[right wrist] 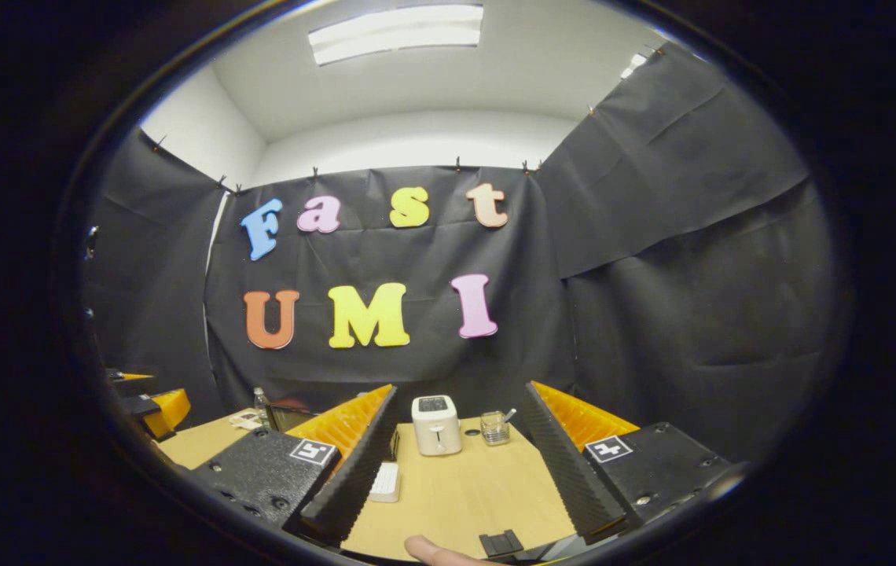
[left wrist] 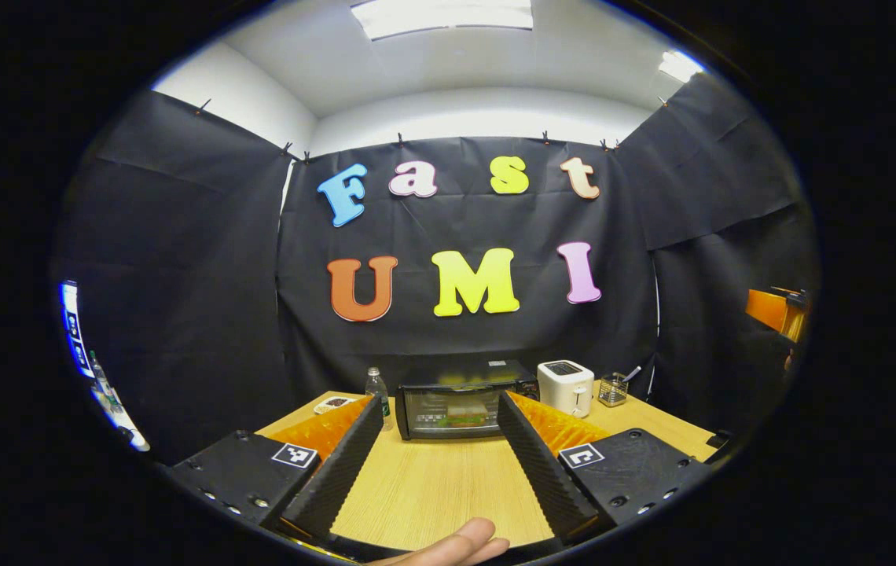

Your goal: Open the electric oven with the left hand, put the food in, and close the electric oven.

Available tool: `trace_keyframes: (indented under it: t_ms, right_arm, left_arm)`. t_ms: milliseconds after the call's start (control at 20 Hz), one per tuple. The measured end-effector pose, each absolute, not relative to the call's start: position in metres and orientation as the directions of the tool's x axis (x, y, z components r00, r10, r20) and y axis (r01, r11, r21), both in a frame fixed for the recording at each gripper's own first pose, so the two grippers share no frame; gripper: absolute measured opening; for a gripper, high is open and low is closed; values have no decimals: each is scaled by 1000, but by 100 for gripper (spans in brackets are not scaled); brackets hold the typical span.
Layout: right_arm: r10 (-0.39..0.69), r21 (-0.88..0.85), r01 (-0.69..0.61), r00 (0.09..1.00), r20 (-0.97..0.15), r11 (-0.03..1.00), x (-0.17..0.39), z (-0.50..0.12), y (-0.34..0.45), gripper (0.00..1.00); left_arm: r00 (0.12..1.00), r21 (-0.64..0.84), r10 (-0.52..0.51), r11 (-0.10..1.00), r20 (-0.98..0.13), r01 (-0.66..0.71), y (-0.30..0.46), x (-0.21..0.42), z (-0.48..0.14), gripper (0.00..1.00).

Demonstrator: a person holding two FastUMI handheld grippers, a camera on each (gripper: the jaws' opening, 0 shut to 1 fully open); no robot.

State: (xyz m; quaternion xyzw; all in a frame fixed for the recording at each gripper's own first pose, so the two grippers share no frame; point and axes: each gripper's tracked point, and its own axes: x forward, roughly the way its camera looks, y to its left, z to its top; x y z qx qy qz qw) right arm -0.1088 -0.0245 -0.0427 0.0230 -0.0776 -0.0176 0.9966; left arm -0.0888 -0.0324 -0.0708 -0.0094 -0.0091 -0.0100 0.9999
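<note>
A light wood-grain counter [left wrist: 432, 487] carries a black glass-fronted electric oven [left wrist: 464, 401] at its far edge, door closed. Just left of it stands a clear plastic bottle [left wrist: 376, 387], with a small flat tray [left wrist: 332, 404] beyond. To the oven's right sit a white toaster [left wrist: 566, 387] and a small wire basket [left wrist: 613, 388].

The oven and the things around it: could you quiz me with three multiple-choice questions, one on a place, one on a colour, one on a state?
1. What stands just right of the electric oven in the left gripper view?
A. a kettle
B. the toaster
C. a pan

2. What colour is the toaster?
A. white
B. red
C. green

3. How is the oven door?
A. hanging open
B. taken off
C. closed

Answers: 1 B, the toaster sits at the oven's right corner. 2 A, its body is white in both views. 3 C, the glass front stands upright, with food showing behind it.
</note>
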Motion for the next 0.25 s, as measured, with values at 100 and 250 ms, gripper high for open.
trace_keyframes:
  t_ms: [100, 250]
  right_arm:
    - [-29, 54, 21, 988, 150, 998, -109, -45, -21, 100]
    - [-9, 59, 0, 990, 142, 998, -109, -47, -15, 100]
  left_arm:
    - [998, -29, -51, 998, 22, 51, -39, -92, -68, 96]
    - [998, -35, -50, 998, 26, 51, -35, -93, -67, 96]
